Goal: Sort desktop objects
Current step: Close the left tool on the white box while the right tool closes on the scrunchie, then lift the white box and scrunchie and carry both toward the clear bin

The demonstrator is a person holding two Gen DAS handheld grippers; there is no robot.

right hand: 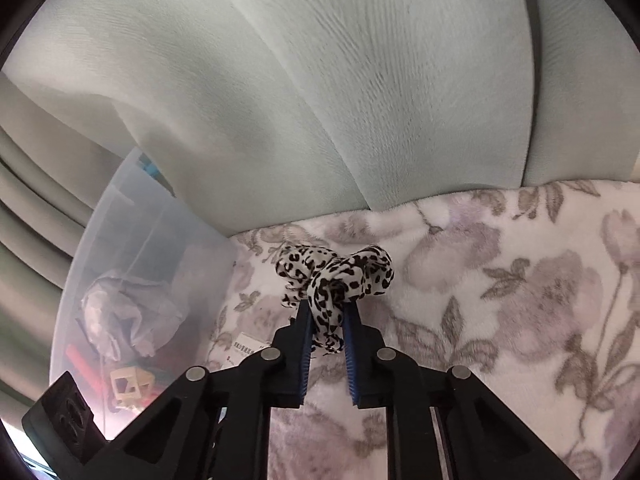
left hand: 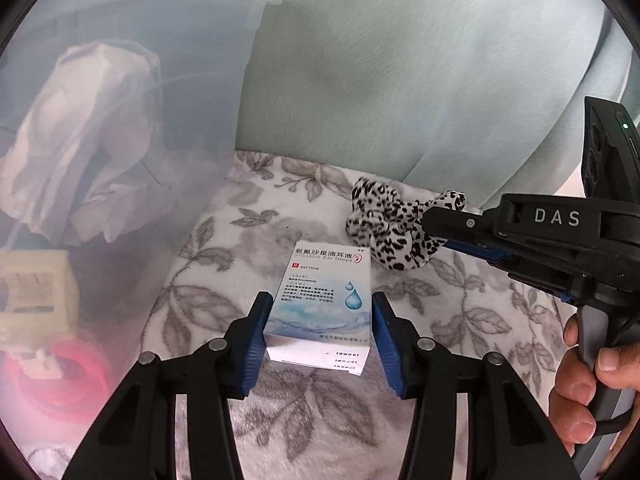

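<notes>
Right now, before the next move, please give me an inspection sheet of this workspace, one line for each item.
Surface: floral plush blanket, soft and uneven.
Job's things: ear drops box lying flat on the blanket; leopard-print scrunchie beyond it.
Clutter: translucent storage bin on the left, holding crumpled white tissue, a cream block and something red; details blurred by the wall.
Grippers: left gripper open, fingers on either side of the box, with a gap visible on the right side; right gripper shut on the scrunchie.
Cables: nothing seen.
Surroundings: pale green curtain behind the blanket.
</notes>
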